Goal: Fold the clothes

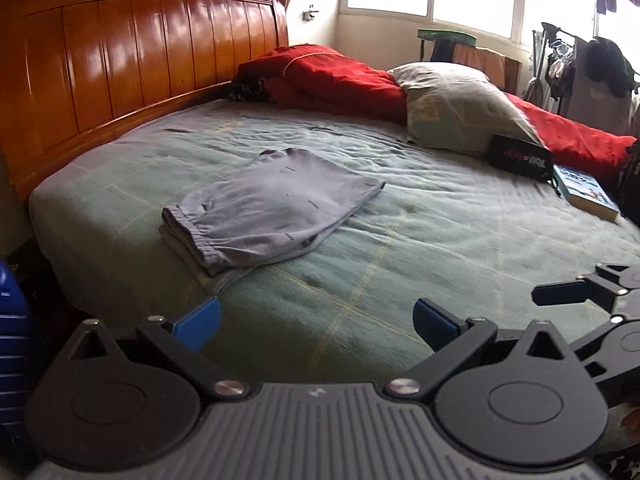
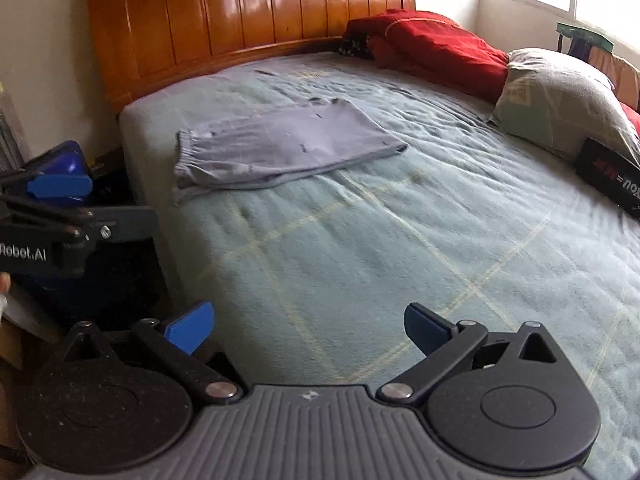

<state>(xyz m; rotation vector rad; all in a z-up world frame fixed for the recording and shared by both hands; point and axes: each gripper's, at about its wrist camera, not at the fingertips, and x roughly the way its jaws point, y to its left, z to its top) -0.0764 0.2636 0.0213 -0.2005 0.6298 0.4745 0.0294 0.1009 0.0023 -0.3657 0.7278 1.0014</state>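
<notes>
Hand-held gripper (image 1: 316, 322) well short of folded shorts (image 1: 272, 204)

Bed (image 1: 400, 264) — red quilt (image 1: 340, 80), pillow (image 1: 452, 100), book (image 1: 584, 192)

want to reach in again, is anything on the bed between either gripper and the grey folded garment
Nothing visible. Only bare green bedspread lies between the open right gripper and the grey garment, and likewise ahead of the open left gripper. The pillow, black box and book sit off to the right.
</notes>
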